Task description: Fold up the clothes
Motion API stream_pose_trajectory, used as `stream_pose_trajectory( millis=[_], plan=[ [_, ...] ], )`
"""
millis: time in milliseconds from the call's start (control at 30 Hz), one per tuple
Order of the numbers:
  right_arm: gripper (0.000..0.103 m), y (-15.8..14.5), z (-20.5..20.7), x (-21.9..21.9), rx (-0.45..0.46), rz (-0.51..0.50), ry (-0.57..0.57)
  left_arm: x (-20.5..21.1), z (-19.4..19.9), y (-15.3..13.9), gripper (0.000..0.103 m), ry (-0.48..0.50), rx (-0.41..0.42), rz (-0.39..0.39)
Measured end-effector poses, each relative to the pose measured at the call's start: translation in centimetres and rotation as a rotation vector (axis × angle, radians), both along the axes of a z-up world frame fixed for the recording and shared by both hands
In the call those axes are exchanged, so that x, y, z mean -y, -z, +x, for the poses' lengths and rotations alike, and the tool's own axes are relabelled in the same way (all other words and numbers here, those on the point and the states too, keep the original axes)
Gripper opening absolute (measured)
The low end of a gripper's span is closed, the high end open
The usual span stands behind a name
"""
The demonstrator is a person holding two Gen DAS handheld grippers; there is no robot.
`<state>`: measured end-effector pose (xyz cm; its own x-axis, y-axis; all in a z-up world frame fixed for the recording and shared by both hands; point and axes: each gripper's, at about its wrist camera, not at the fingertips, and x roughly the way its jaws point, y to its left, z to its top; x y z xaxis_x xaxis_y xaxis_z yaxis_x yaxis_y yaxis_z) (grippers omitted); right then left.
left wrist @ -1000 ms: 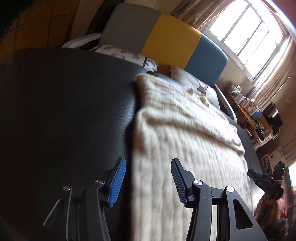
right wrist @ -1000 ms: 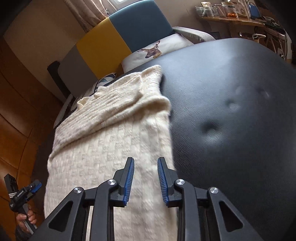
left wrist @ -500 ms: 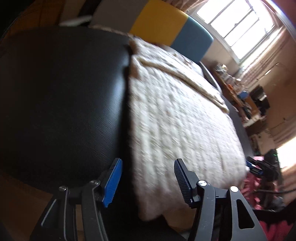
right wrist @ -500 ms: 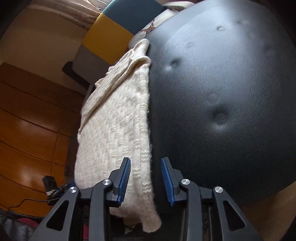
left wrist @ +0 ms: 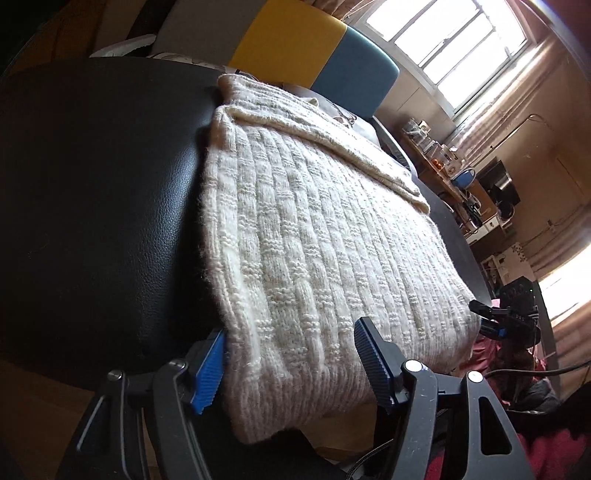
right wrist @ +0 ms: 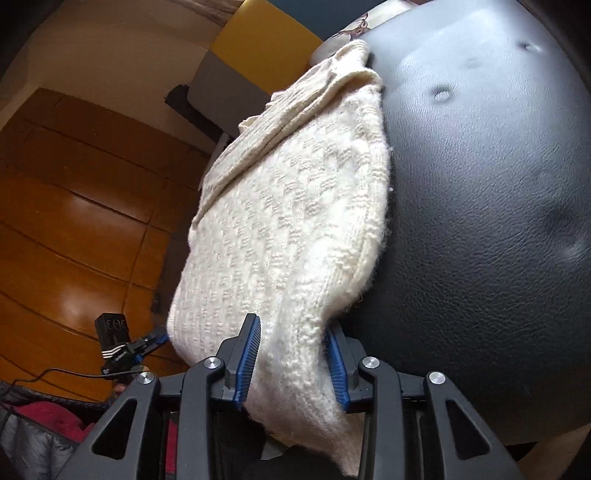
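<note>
A cream knitted sweater (left wrist: 314, 229) lies flat on a black leather seat (left wrist: 92, 192), with a folded part across its far end and its near hem hanging over the front edge. My left gripper (left wrist: 291, 365) is open wide, its blue pads on either side of the hem's left corner. My right gripper (right wrist: 293, 360) is open more narrowly, and the right corner of the sweater (right wrist: 291, 236) fills the gap between its pads. Each gripper shows small in the other's view: the right gripper (left wrist: 480, 317) and the left gripper (right wrist: 157, 338).
A backrest in grey, yellow (left wrist: 288, 37) and blue panels stands behind the seat, with a deer-print cushion (right wrist: 354, 31) against it. A cluttered desk (left wrist: 447, 166) and a bright window (left wrist: 450, 40) are at the right. Wooden wall panels (right wrist: 74, 206) stand at the left. The seat (right wrist: 480, 184) is tufted.
Both grippers have drawn back from above the sweater to the seat's front edge and dropped lower. The hanging hem now sits between the fingers of each.
</note>
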<state>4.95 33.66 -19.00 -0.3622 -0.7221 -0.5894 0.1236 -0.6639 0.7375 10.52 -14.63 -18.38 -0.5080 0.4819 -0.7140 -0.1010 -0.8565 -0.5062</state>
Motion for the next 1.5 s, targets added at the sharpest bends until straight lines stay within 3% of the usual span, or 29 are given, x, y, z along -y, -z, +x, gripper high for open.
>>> stream_pose_trajectory(
  millis=[100, 200, 300, 400, 433, 467, 667, 700, 733, 933, 1033, 1133, 1200, 1233, 1267, 1433, 1500],
  plan=[
    [0.035, 0.3, -0.1, -2.0, 0.022, -0.023, 0.073, -0.5, 0.3, -0.1, 0.066, 0.022, -0.010, -0.011],
    [0.036, 1.2, -0.4, -2.5, 0.053, -0.109, 0.053, -1.0, 0.4, 0.0, 0.066, 0.064, -0.013, 0.014],
    [0.036, 1.5, -0.6, -0.3, 0.100, -0.152, -0.089, -1.0, 0.3, 0.2, 0.062, 0.097, 0.019, 0.058],
    [0.036, 1.1, -0.3, 2.1, 0.104, -0.098, -0.205, 0.4, 0.3, 0.7, 0.049, 0.069, 0.067, 0.092],
    [0.036, 0.9, -0.2, 1.9, 0.093, -0.086, -0.190, 0.9, 0.5, 0.8, 0.041, 0.047, 0.079, 0.090],
    [0.036, 0.9, -0.2, 1.5, 0.087, -0.083, -0.164, 1.3, 0.5, 0.9, 0.041, 0.035, 0.085, 0.091],
    [0.036, 1.2, -0.3, 0.2, 0.071, -0.121, -0.098, -0.1, 0.0, 0.4, 0.043, 0.045, 0.056, 0.009],
    [0.036, 1.2, -0.3, 0.2, 0.067, -0.121, -0.095, 0.0, -0.2, 0.3, 0.036, 0.036, 0.055, 0.001],
    [0.036, 1.2, -0.2, 0.1, 0.062, -0.123, -0.088, 0.0, -0.3, 0.3, 0.012, 0.027, 0.053, -0.007],
    [0.036, 0.6, 0.8, 0.4, 0.015, -0.061, -0.075, 0.2, -1.1, 0.5, 0.013, -0.019, 0.066, -0.018],
    [0.023, 0.1, 1.2, 1.1, -0.019, 0.006, -0.068, -0.4, -1.2, 0.4, 0.025, -0.007, 0.067, -0.023],
    [0.023, -0.4, 1.7, 1.9, -0.055, 0.078, -0.058, -1.2, -1.3, 0.2, 0.042, 0.025, 0.066, -0.016],
    [0.030, -0.2, 2.0, 2.2, -0.083, 0.038, -0.041, -1.7, -1.5, 0.0, 0.041, 0.033, 0.072, -0.059],
    [0.038, 0.0, 2.0, 2.4, -0.083, 0.005, -0.019, -1.7, -1.5, -0.1, 0.026, 0.024, 0.075, -0.077],
    [0.039, 0.4, 1.9, 2.6, -0.072, -0.028, 0.011, -1.7, -1.5, -0.1, 0.014, 0.013, 0.077, -0.093],
    [0.038, 0.5, 1.7, 2.9, -0.069, -0.055, 0.004, -0.3, -1.0, 0.2, 0.013, -0.024, 0.072, -0.016],
    [0.033, 0.8, 1.2, 2.8, -0.021, -0.056, 0.016, 0.1, -0.7, 0.3, 0.013, -0.030, 0.068, 0.010]
  ],
)
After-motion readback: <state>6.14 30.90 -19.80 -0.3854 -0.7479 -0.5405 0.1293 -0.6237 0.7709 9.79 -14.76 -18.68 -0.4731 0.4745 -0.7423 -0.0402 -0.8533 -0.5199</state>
